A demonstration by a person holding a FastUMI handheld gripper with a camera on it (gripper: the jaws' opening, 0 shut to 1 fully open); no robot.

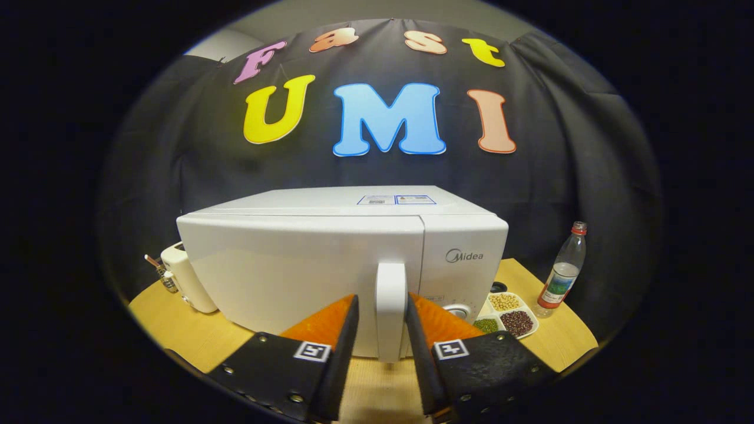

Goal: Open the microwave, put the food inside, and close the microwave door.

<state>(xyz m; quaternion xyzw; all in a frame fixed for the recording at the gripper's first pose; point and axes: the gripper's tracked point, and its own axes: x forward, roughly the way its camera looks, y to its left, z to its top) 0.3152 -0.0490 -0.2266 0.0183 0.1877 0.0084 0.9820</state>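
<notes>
Microwave (330,265) door shut, its handle (391,306) standing upright between the two fingers of the gripper (382,306). Each finger lies close along one side of the handle, parted just wide enough to take it in; whether they already press on it I cannot tell, since the near edges look to be at most grazing it.

The step in hand looks like taking hold of the handle to swing the door open. To do it well, I would close both fingers squarely on the flat sides of the handle, around its middle and not at the lower end, where they could slip off. The hinge seems to be at the far side of the door from the handle, so the pull should follow an arc outward, not a straight tug, which might drag the whole oven across the table (177,318). A steady, moderate pull should do.

Just past the handle, low on the control panel, sits a dial (458,310); the finger on that side ought to keep clear of it. Beside the oven there lies a tray (508,313) of beans and grains in compartments, probably the food to go in, and farther out a bottle (564,272). On the other side a toaster (182,277) stands just by the oven.
</notes>
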